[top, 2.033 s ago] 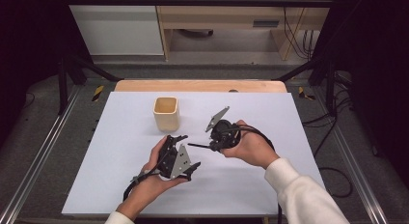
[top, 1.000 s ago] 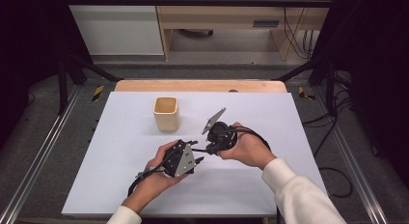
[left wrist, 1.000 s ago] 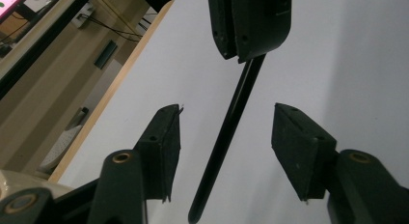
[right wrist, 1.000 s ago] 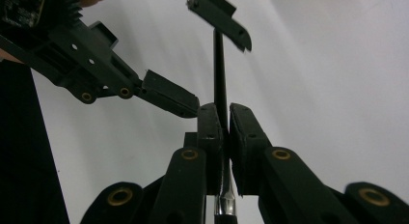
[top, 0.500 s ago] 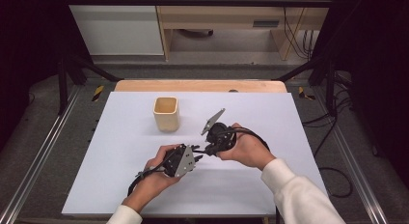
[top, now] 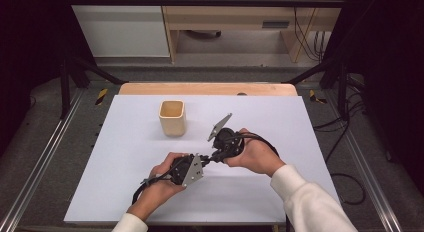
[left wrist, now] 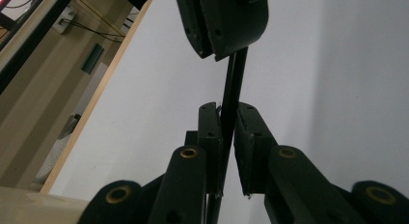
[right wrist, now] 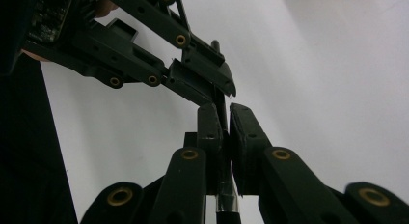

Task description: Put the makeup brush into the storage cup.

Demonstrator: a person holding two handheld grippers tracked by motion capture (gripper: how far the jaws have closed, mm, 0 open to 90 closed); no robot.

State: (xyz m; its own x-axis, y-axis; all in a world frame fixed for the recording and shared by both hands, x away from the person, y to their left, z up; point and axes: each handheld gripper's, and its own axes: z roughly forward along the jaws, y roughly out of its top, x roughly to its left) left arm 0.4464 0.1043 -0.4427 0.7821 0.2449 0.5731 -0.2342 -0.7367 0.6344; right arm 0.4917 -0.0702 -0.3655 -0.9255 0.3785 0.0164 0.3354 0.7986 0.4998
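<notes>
Thin black rod (left wrist: 234,96) spans both grippers above mid-worktop (top: 125,142). Left gripper (top: 207,158) jaws clamp one end; right gripper (top: 216,151), at 1 o'clock from it, clamps the other. Wooden cup (top: 173,117) stands at 11 o'clock, well apart.

A plain pale lilac-white sheet (top: 125,157) covers the light tan wooden table (top: 207,88). On it stands a pale beige square wooden cup (top: 173,118). Both hand-held grippers, left (top: 204,162) and right (top: 214,153), are matt black with brass-coloured pivot rivets and flat grey three-cornered plates. A thin black rod (left wrist: 233,96) runs between them. The person's sleeves (top: 310,202) are white.
</notes>
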